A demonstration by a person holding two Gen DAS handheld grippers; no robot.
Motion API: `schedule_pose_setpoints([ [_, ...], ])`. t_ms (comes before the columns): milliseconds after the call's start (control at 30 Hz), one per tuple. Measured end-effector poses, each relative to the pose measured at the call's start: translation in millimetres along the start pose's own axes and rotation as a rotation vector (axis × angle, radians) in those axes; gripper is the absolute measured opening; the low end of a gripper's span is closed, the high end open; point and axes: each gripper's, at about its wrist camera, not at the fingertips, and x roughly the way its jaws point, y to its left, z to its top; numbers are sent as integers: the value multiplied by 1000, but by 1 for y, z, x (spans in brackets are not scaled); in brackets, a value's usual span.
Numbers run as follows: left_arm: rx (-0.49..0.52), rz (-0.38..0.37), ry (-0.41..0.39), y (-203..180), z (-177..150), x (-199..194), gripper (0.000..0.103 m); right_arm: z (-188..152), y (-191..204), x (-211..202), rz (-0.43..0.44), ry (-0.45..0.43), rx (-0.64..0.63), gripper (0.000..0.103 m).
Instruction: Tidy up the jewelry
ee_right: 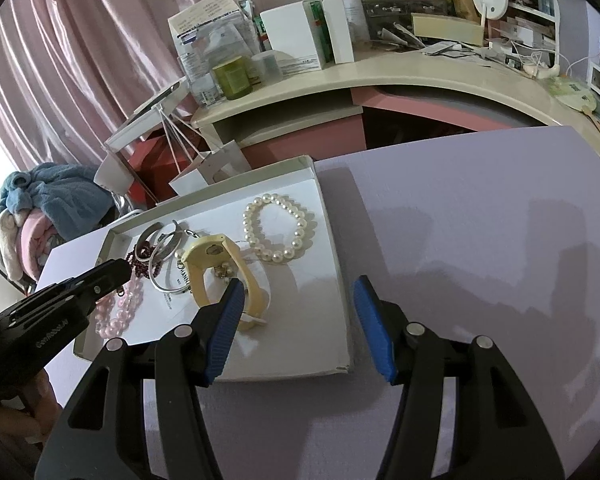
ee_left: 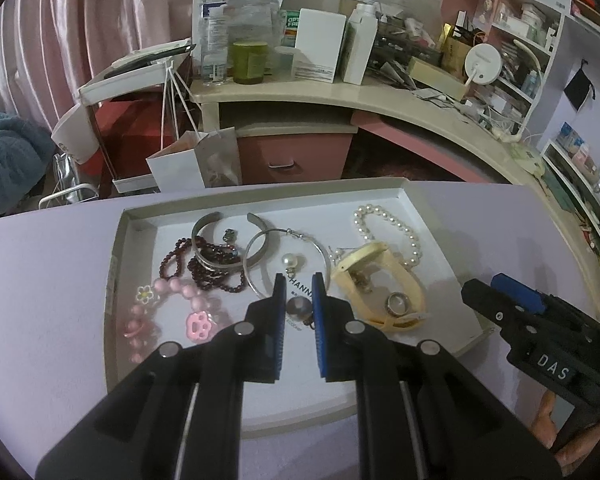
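A shallow white tray [ee_left: 428, 208] on the lilac table holds jewelry: a pink bead bracelet [ee_left: 180, 304], a dark red bead strand [ee_left: 208, 268], silver bangles [ee_left: 228, 248], a pearl earring [ee_left: 290, 261], a cream watch band [ee_left: 380, 280], a silver ring [ee_left: 398, 304] and a pearl bracelet [ee_left: 392, 228]. My left gripper [ee_left: 299, 280] hovers over the tray, its jaws narrowly apart around a grey ball earring [ee_left: 299, 307]; contact is unclear. My right gripper [ee_right: 298, 286] is open and empty over the tray's right edge [ee_right: 342, 304], near the watch band [ee_right: 216, 264] and pearl bracelet [ee_right: 280, 226].
A cluttered cream desk [ee_left: 340, 96] with boxes and bottles stands behind the table. A white paper bag [ee_left: 196, 160] and a pink drawer [ee_left: 296, 156] are below it. Bare lilac tabletop [ee_right: 480, 240] lies to the right of the tray. Pink curtains hang at the left.
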Motion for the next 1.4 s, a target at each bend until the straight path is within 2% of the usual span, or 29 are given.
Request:
schedule_pose_setpoints([
  [767, -10, -7, -1, 0, 1, 3, 15, -4, -6, 0, -14, -3, 7, 59],
  [800, -13, -4, -1, 0, 1, 3, 18, -4, -6, -1, -15, -5, 7, 59],
  [867, -19, -3, -7, 0, -2, 2, 42, -4, -7, -1, -15, -6, 7, 59],
  [900, -23, 7, -19, 1, -2, -2, 47, -4, -7, -2, -15, -8, 8, 59],
  [1167, -69, 28, -94, 22, -12, -37, 69, -8, -4, -16, -20, -33, 16, 59],
  [1400, -111, 88, -119, 39, -36, -73, 80, -18, 9, -39, -11, -64, -7, 66],
])
